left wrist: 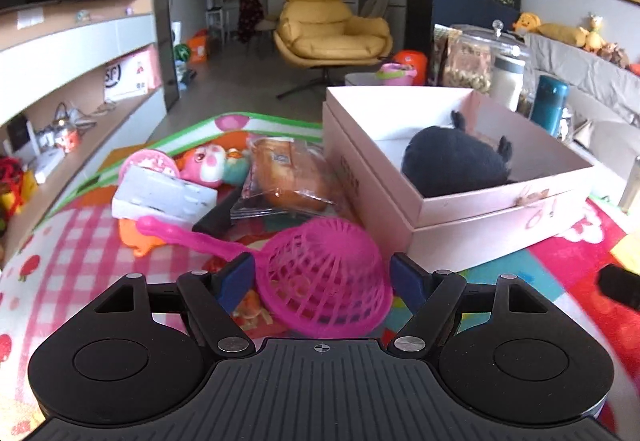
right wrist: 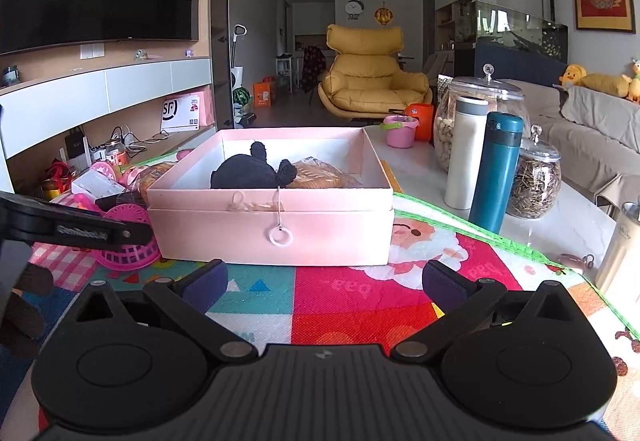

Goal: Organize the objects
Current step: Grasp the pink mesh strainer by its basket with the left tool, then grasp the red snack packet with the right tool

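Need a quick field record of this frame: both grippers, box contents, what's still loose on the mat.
left gripper: open, fingers either side of the pink strainer, not closed on it
right gripper: open, holds nothing, in front of the pink box
box contents: black plush, bagged bread
loose on mat: bagged pastry, white block, pink doll

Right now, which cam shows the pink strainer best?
Left wrist. The strainer lies dome-up between the open left gripper fingers, handle and mesh in full view. Right wrist shows only a sliver of it beside the box, mostly behind the left gripper.
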{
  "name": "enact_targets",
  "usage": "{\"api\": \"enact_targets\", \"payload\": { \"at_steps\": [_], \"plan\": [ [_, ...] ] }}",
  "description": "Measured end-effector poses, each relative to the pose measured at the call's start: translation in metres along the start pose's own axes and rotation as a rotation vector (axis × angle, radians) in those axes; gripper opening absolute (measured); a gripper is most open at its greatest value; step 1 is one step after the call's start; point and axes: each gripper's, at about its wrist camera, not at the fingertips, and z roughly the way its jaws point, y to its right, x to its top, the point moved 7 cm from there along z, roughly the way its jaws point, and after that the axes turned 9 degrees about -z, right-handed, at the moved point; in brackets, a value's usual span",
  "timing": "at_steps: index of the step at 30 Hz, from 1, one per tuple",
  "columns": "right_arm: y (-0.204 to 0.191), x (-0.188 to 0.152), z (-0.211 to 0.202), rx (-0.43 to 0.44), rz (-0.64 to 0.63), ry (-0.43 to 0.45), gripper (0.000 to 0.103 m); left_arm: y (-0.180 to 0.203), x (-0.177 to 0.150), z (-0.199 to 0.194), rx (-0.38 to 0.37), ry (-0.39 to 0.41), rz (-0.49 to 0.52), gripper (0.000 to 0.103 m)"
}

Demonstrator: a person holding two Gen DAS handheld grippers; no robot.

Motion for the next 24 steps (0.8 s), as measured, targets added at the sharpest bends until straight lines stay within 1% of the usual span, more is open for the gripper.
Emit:
{"api": "enact_targets", "payload": {
  "at_steps": [2,4,6,9,10,12,13,14,15,16,18,20,21,22,24],
  "plan": [
    [0.0,0.0,0.0,0.001,0.003,0.0,0.103,-0.007,-0.002,-0.003,-0.006,0.002,0.001,0.074],
    [0.0,0.0,0.0,0.002,0.005,0.002,0.103,-0.017,-0.003,-0.013,-0.04,-0.01,-0.006,0.074],
    [0.0,0.0,0.0,0.001,0.006,0.004,0.103,-0.028,-0.007,-0.026,-0.071,-0.013,0.025,0.074],
    [0.0,0.0,0.0,0.001,0.006,0.004,0.103,-0.046,-0.02,-0.051,-0.19,-0.052,0.098,0.074],
    [0.0,0.0,0.0,0.001,0.006,0.004,0.103,-0.053,-0.025,-0.059,-0.21,-0.059,0.115,0.074],
    [0.0,0.0,0.0,0.001,0.006,0.003,0.103,-0.067,-0.033,-0.073,-0.18,-0.058,0.142,0.075],
    [0.0,0.0,0.0,0.001,0.006,0.003,0.103,-0.075,-0.036,-0.079,-0.151,-0.054,0.138,0.075],
    [0.0,0.0,0.0,0.001,0.006,0.002,0.103,-0.081,-0.038,-0.083,-0.13,-0.056,0.111,0.074],
    [-0.001,0.0,0.0,0.001,0.006,0.002,0.103,-0.087,-0.038,-0.086,-0.121,-0.06,0.069,0.074],
    [-0.001,0.0,0.0,0.001,0.006,0.002,0.103,-0.091,-0.039,-0.09,-0.122,-0.064,-0.003,0.074],
    [-0.001,0.0,0.001,0.001,0.005,0.0,0.103,-0.095,-0.038,-0.095,-0.144,-0.06,-0.138,0.074],
    [-0.001,0.0,0.001,0.0,0.004,-0.003,0.103,-0.093,-0.035,-0.094,-0.143,-0.047,-0.226,0.074],
    [-0.002,0.0,0.002,0.0,0.003,-0.005,0.103,-0.09,-0.034,-0.091,-0.12,-0.043,-0.245,0.074],
    [-0.002,0.0,0.002,0.0,0.002,-0.007,0.103,-0.085,-0.032,-0.087,-0.091,-0.04,-0.243,0.074],
    [-0.003,-0.001,0.003,0.003,-0.003,-0.017,0.103,-0.078,-0.03,-0.081,-0.018,-0.027,-0.209,0.074]
  ]
}}
